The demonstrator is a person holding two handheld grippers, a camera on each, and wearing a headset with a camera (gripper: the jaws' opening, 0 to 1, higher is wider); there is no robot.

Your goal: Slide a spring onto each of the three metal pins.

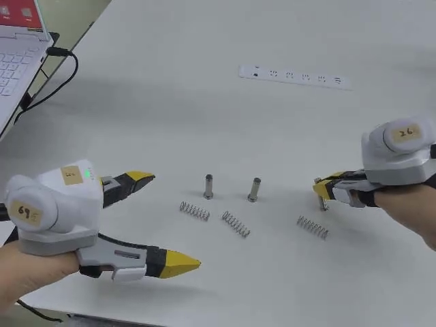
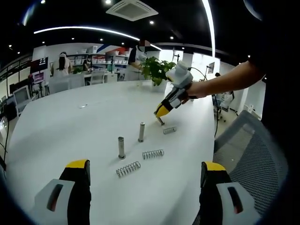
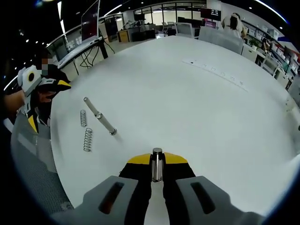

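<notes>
Nearest, the left gripper [image 1: 163, 221] hovers over the white table [image 1: 204, 116] with its yellow-tipped fingers [image 1: 178, 263] spread wide, holding and touching nothing.

Just beyond it, three springs lie flat on the table: the left spring [image 1: 195, 210], the middle spring [image 1: 236, 223] and the right spring [image 1: 313, 227]. In the head view each has its long axis slanting from far-left to near-right.

Behind the first two, two metal pins stand upright and free, the left pin [image 1: 208, 186] and the middle pin [image 1: 255, 189], long axes vertical.

To the right, the right gripper [image 1: 320, 185] has its fingers closed narrowly on the third pin [image 3: 157, 164], which stands roughly upright just behind the right spring.

Farther back lie a white power strip [image 1: 294, 76] and, far left, an open laptop [image 1: 17, 48] with a black cable [image 1: 58, 78].
</notes>
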